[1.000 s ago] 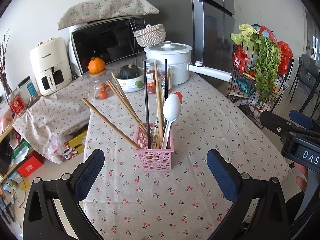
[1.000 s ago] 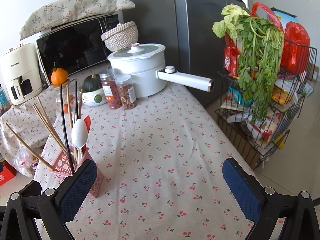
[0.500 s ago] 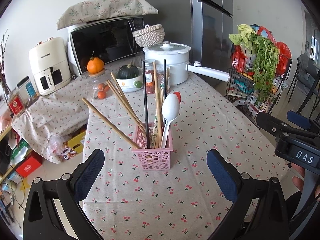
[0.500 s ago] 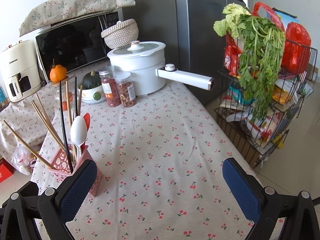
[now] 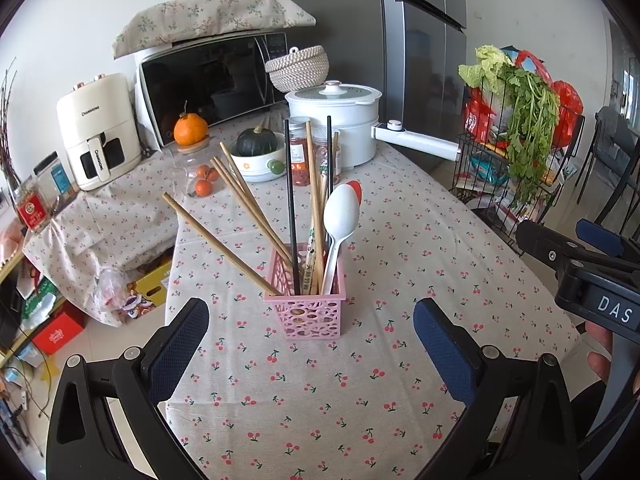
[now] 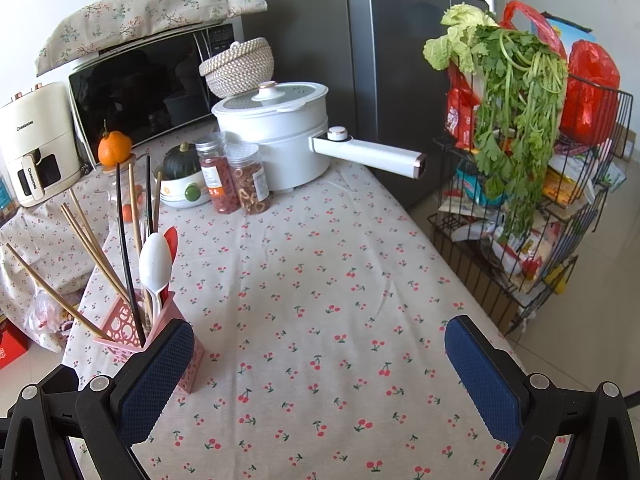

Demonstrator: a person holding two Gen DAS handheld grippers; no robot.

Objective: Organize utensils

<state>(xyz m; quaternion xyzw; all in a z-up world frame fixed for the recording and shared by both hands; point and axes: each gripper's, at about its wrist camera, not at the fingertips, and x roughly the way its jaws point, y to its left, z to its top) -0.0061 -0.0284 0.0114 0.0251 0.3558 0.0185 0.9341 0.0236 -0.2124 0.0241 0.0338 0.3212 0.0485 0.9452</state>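
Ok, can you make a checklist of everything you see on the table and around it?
Surface: cherry-print tablecloth, bare in the near half.
Job's things: pink basket holding wooden chopsticks, black chopsticks, a white spoon and a red spoon.
Clutter: white pot, two spice jars, squash in a bowl, orange.
Grippers: left gripper open, empty; right gripper open, empty.
Cables: thin wires on the floor.
Surroundings: microwave, air fryer, fridge, wire rack with greens.
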